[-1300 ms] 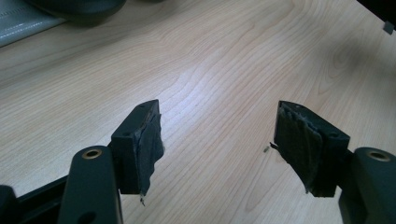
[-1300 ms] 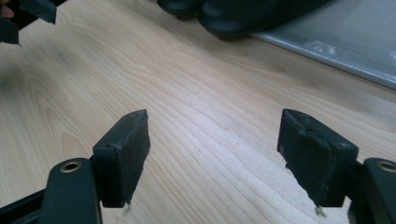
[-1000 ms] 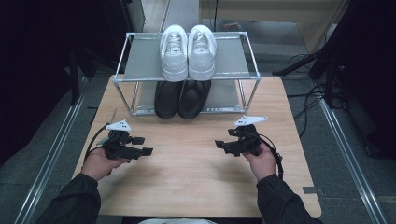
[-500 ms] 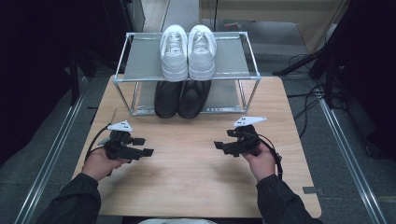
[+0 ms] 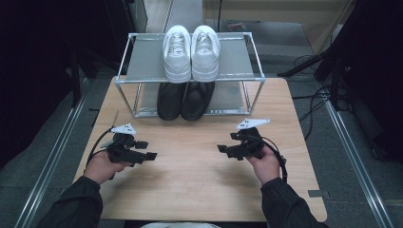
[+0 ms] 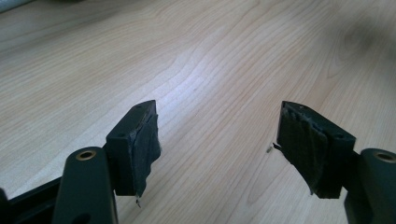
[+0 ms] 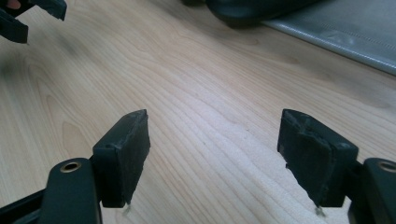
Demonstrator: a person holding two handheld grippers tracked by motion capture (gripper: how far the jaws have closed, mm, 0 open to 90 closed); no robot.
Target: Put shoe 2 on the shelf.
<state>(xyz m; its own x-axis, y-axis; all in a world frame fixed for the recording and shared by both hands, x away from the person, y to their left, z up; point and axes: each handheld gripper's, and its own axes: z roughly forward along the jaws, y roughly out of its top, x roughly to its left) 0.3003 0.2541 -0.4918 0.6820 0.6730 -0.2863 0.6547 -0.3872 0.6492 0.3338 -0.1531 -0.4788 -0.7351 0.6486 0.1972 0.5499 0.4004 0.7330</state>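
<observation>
Where the upper shelf [image 5: 147, 64] overhangs, black shoes [image 5: 185, 99] are half hidden.

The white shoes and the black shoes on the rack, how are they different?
The white shoes sit on the top shelf of the rack, while the black shoes sit on the bottom shelf. The white pair shows laces and lies in full view; the black pair looks smooth and is partly hidden under the top shelf. Both pairs stand side by side, centred, toes toward the person.
</observation>
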